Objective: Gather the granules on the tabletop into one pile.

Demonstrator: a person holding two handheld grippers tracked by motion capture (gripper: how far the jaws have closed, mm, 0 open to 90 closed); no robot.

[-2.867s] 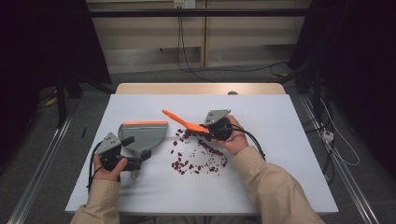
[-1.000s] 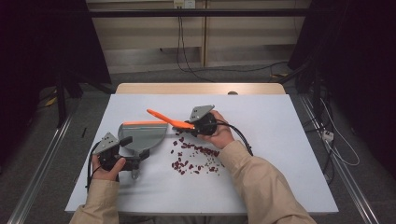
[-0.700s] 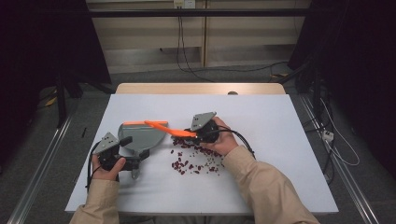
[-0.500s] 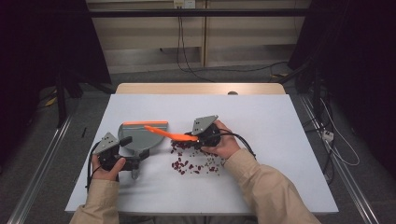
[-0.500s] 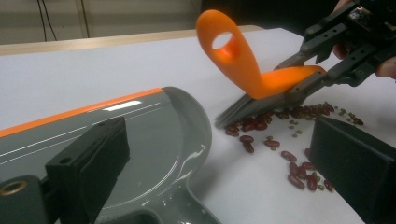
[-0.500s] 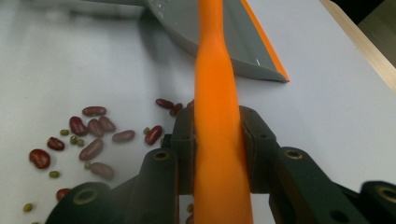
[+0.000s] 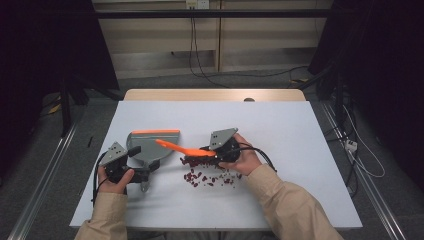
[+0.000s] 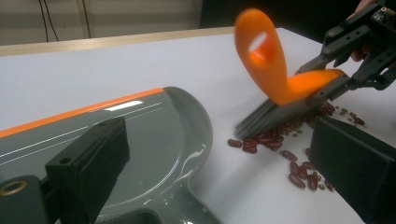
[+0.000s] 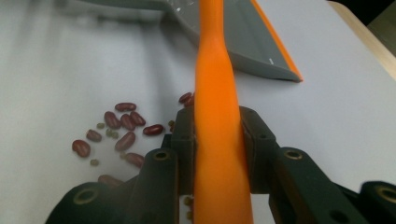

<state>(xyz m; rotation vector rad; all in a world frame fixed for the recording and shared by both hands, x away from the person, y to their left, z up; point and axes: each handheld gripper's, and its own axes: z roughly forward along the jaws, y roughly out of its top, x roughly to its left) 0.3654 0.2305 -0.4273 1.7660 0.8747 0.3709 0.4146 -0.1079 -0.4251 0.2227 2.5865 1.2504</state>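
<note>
A grey dustpan with an orange lip lies flat at the table's left. Its neck runs between the wide-apart jaws of my open left gripper; in the left gripper view, the dustpan passes under that gripper. My right gripper is shut on the orange handle of a brush, seen up close as brush in gripper. The grey bristles rest on red beans just right of the pan. Beans and small green ones lie scattered.
The white table has a wooden strip along its far edge. Cables trail from both grippers and across the floor behind and to the right. A metal rail runs along each side of the table.
My right gripper has carried the brush left and down toward the dustpan, dragging beans with the bristles. The left gripper and dustpan have stayed put.
</note>
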